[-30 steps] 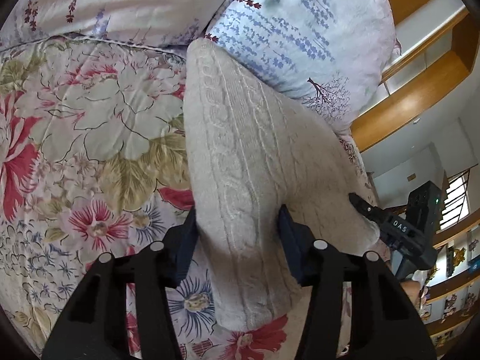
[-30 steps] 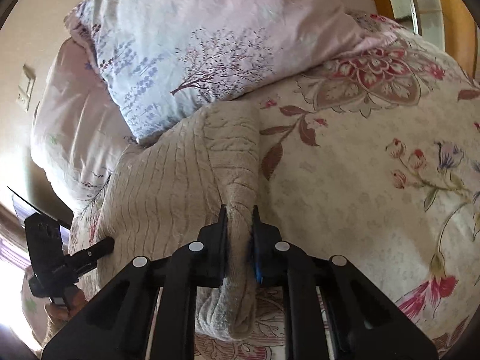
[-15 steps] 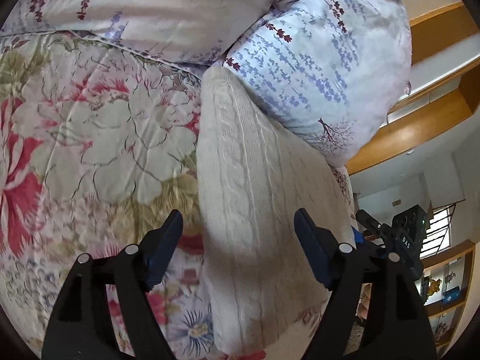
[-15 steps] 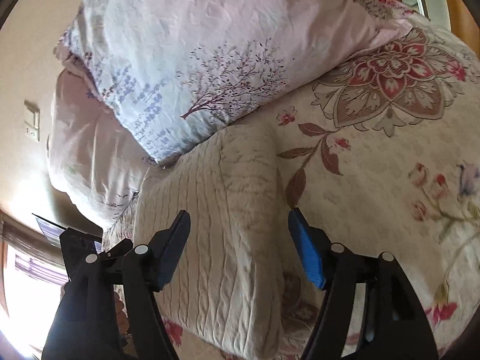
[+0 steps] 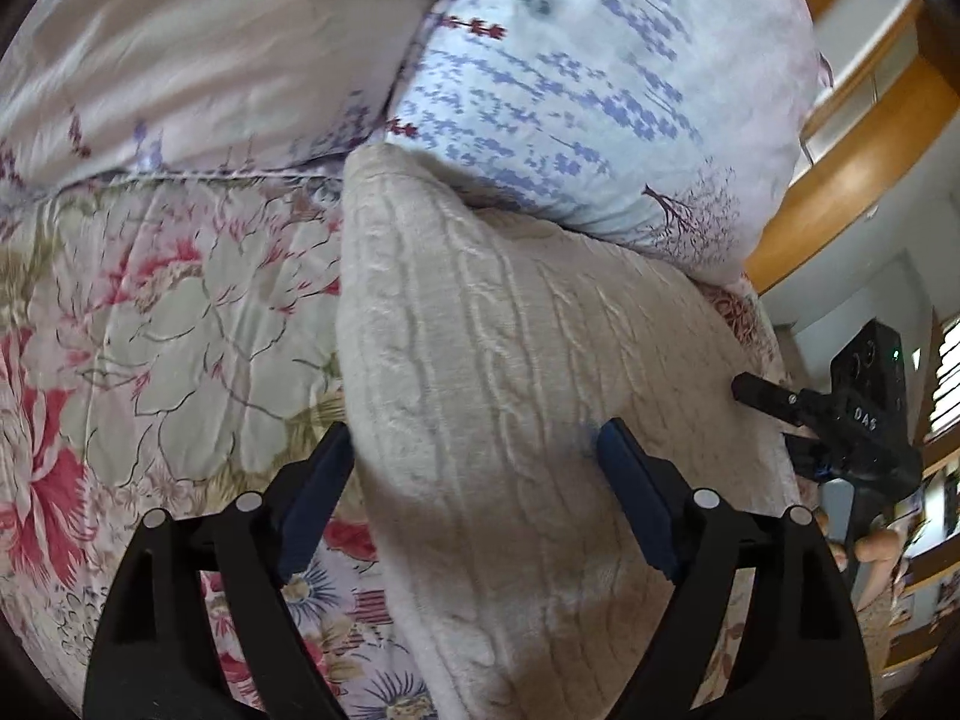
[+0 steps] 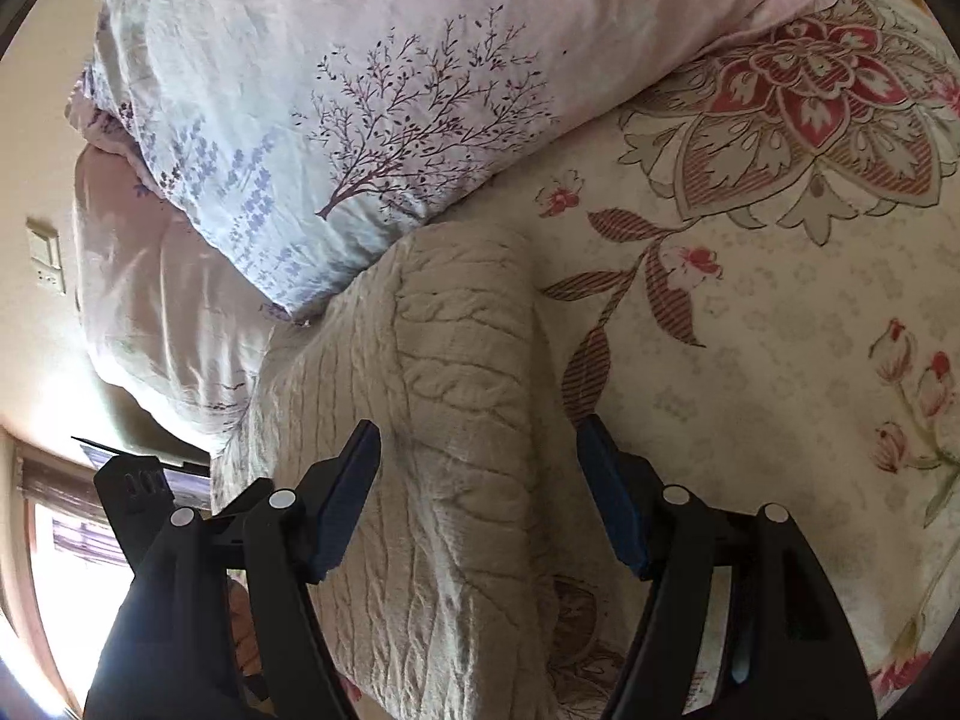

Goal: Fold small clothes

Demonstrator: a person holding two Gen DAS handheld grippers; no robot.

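A cream cable-knit sweater lies folded on the floral bedspread, its far end against a pillow. My left gripper is open, its jaws wide apart over the sweater's left edge, holding nothing. In the right wrist view the same sweater lies below my right gripper, which is open over the sweater's right folded edge and empty. The right gripper also shows at the far right of the left wrist view.
A pillow with a blue and purple tree print and a pale pink pillow lie beyond the sweater. Wooden shelving stands to the right of the bed. Bedspread stretches to the right.
Both grippers opened and let go of the sweater, which now lies flat on the bed. Both grippers stayed open and shifted slightly over it.
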